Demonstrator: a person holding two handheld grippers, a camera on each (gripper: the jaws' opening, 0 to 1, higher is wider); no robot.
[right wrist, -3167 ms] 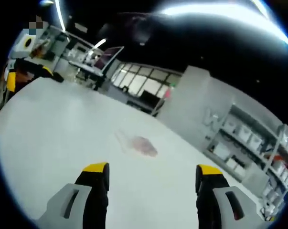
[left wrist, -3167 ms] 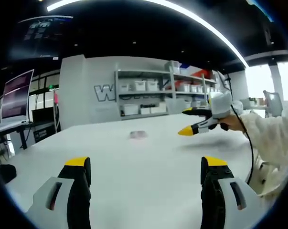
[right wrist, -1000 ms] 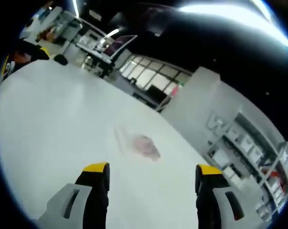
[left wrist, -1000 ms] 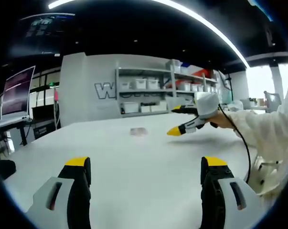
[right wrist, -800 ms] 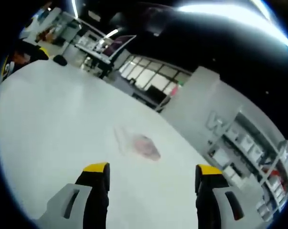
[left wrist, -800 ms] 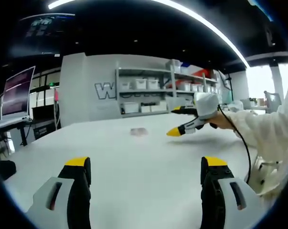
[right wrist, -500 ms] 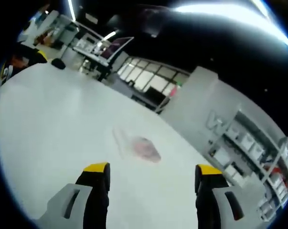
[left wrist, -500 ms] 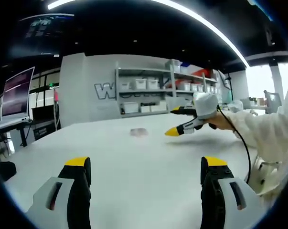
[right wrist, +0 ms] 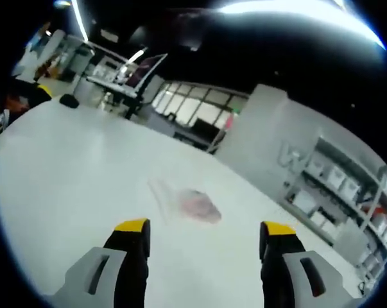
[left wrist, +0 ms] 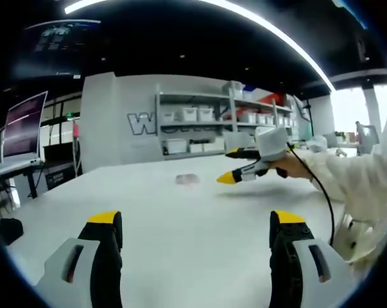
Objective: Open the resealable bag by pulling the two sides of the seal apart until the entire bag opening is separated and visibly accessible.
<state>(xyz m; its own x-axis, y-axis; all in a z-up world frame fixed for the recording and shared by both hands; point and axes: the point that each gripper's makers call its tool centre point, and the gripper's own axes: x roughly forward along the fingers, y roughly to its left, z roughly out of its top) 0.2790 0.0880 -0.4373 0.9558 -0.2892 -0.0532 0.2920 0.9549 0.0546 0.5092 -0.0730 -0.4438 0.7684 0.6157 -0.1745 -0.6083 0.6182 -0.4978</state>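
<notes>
A small clear resealable bag (right wrist: 192, 206) with pinkish contents lies flat on the white table (right wrist: 71, 173), just ahead of my right gripper (right wrist: 203, 230), whose jaws stand wide open and hold nothing. In the left gripper view the same bag (left wrist: 187, 179) is a small patch far out on the table (left wrist: 193, 224). My left gripper (left wrist: 196, 219) hovers open and empty over the near part of the table. The right gripper (left wrist: 230, 165), held by a hand in a white sleeve, shows there just right of the bag with its yellow tips apart.
Shelving with white bins (left wrist: 199, 125) runs along the far wall. A monitor on a desk (left wrist: 21, 131) stands to the left. A black cable (left wrist: 325, 199) hangs from the right gripper. A person's white sleeve (left wrist: 363, 179) fills the right side.
The right gripper has moved left towards the bag and tilted lower; the bag sits slightly nearer its jaws. The left gripper has stayed put.
</notes>
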